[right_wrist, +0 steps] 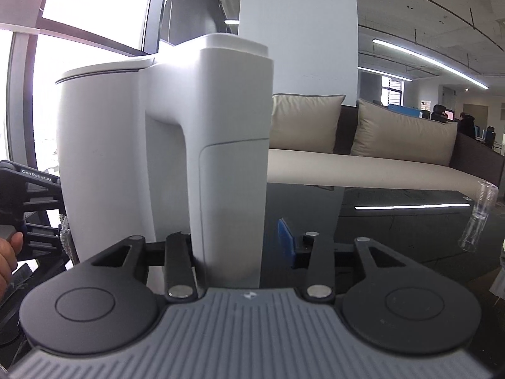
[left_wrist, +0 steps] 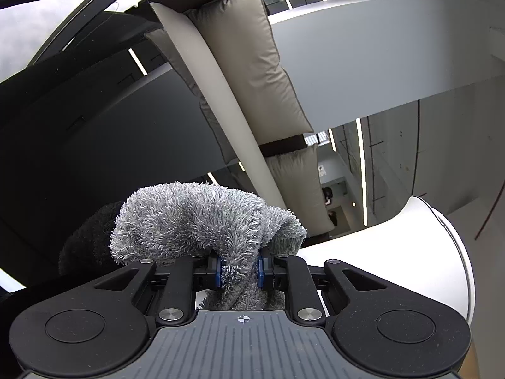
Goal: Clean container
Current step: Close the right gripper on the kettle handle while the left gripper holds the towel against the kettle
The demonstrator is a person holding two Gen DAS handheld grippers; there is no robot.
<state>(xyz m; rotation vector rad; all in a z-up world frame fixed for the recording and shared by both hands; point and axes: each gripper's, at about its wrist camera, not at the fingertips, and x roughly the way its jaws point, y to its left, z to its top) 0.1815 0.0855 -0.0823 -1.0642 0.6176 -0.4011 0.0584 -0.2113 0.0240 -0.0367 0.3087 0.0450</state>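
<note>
A white kettle-like container (right_wrist: 132, 145) with a thick handle (right_wrist: 230, 173) stands on a glossy dark table (right_wrist: 394, 230). My right gripper (right_wrist: 243, 246) is open around the handle; the blue right pad (right_wrist: 285, 240) stands clear of it. My left gripper (left_wrist: 240, 268) is shut on a fluffy grey cloth (left_wrist: 195, 218). The view is tilted, and the container's white body (left_wrist: 410, 252) lies just right of the cloth. In the right wrist view the left gripper's body (right_wrist: 28, 208) sits at the container's left side, with a bit of cloth (right_wrist: 64, 237) against the wall.
A beige sofa (right_wrist: 363, 164) with cushions stands behind the table. A clear plastic cup (right_wrist: 479, 202) stands at the table's far right. A white pillar (right_wrist: 296, 31) rises behind the container. The person's hand (right_wrist: 8, 259) shows at the left edge.
</note>
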